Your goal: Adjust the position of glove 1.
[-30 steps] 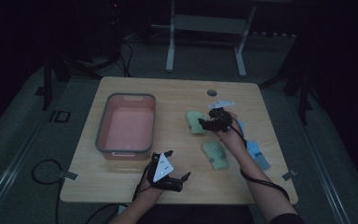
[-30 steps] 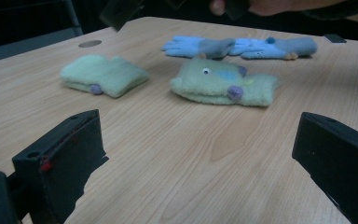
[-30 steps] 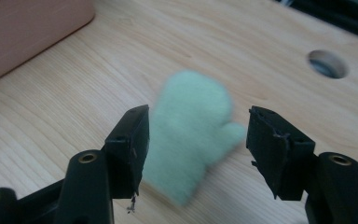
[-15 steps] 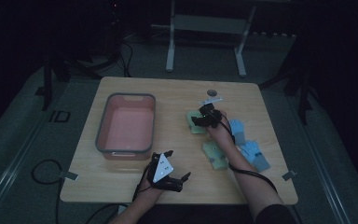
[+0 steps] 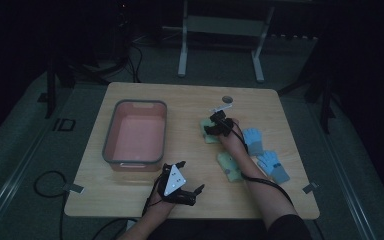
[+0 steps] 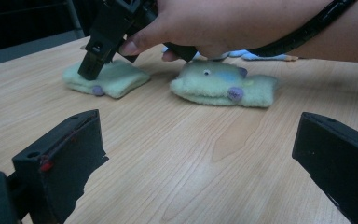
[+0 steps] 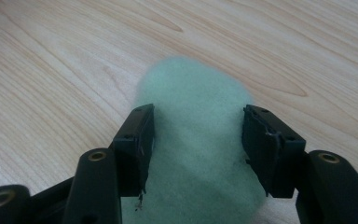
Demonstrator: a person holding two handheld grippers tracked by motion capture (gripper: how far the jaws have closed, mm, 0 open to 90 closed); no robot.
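Two fuzzy green mittens lie on the wooden table. My right gripper (image 5: 214, 125) has come down over the far mitten (image 5: 208, 137). In the right gripper view, the mitten (image 7: 196, 107) lies between the jaws of the right gripper (image 7: 198, 144). They have just been closing, and the fabric does not look squeezed. The left gripper view shows that right gripper (image 6: 95, 53) with its tip on the far mitten (image 6: 119, 79). The other mitten (image 6: 223, 86) lies under the forearm. My left gripper (image 5: 190, 175) rests near the front edge, open and holding nothing (image 6: 200, 158).
A grey-rimmed bin (image 5: 111, 131) with a pink inside stands on the left half of the table. Two blue gloves (image 5: 253, 137) (image 5: 275, 166) lie near the right edge. The second green mitten (image 5: 229, 166) is beside the right forearm. A round hole (image 5: 227, 99) marks the far side.
The right hand has moved left and down onto the far green mitten. The left gripper has stayed where it was.
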